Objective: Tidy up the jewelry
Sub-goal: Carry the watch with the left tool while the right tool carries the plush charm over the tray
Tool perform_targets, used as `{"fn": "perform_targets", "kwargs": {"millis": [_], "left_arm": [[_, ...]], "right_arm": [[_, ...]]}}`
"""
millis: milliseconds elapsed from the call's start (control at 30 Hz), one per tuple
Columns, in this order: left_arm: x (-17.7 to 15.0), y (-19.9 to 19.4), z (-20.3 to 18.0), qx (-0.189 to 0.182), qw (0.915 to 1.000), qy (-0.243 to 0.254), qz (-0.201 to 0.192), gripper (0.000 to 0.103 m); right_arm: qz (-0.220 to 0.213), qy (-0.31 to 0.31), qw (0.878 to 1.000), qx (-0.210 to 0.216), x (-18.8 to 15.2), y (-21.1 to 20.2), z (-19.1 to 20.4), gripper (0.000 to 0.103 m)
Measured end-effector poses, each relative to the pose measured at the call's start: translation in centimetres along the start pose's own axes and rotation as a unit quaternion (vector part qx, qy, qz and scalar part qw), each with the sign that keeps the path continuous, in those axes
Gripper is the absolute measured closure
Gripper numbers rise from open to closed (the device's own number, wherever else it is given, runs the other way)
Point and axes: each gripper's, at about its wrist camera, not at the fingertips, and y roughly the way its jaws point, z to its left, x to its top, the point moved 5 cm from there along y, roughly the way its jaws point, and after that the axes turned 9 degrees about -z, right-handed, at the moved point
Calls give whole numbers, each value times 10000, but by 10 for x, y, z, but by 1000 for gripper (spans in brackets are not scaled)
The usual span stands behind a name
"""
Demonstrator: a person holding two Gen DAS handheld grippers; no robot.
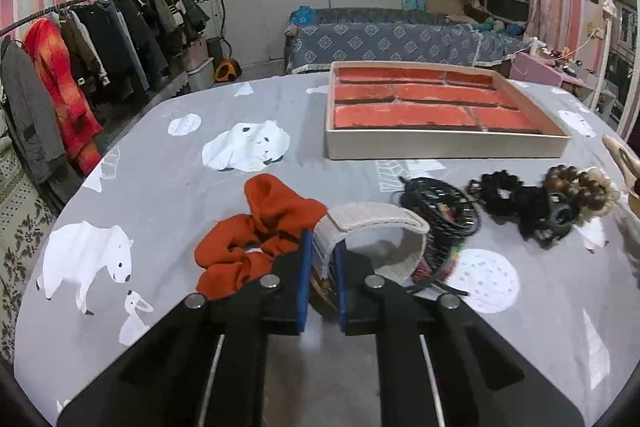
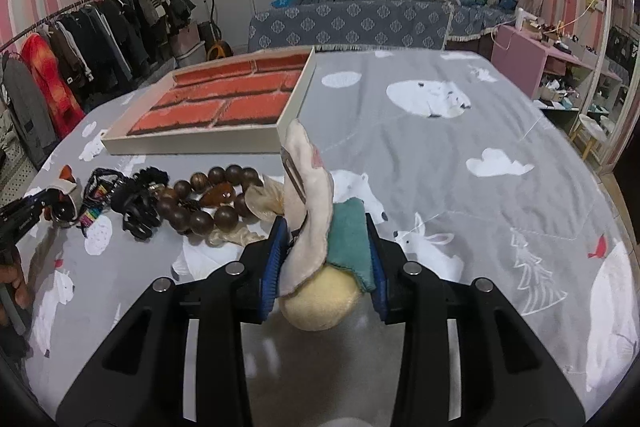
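On the desk (image 1: 168, 163), spread with a grey cloth printed with polar bears, the left gripper (image 1: 323, 259) has its blue-padded jaws clamped tight on one end of a pale grey fabric headband (image 1: 376, 223), whose arch curves off to the right above the cloth. Just left of it lies a rust-orange scrunchie (image 1: 256, 235), and to the right a bundle of thin black hair ties (image 1: 440, 207), a black scrunchie (image 1: 500, 191) and a black claw clip (image 1: 556, 219) lying against a string of brown wooden beads (image 1: 580, 183). Farther back stands a shallow cream tray (image 1: 440, 147) lined in a red brick pattern, with nothing in it. The right gripper (image 2: 324, 259) is closed partway on a soft plush hair clip (image 2: 316, 211): a cream ear-like flap stands up between the pads, a teal patch presses against the right pad, and a yellowish ball hangs beneath. In that view the wooden beads sit just left of the gripper, touching the claw clip, with the tray beyond them.
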Motion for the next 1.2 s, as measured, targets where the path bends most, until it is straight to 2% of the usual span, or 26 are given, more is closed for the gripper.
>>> {"fn": "perform_targets", "kwargs": {"millis": [333, 500, 1200], "left_arm": [[16, -52, -11, -207, 9986, -66, -485, 96], [23, -72, -10, -196, 9977, -51, -654, 96], [30, -93, -12, -110, 9963, -8, -852, 96]], "right_arm": [[-414, -32, 9991, 76, 10, -42, 14, 66], [-536, -26, 9985, 106, 10, -58, 19, 66], [-769, -38, 9970, -15, 11, -83, 14, 66]]}}
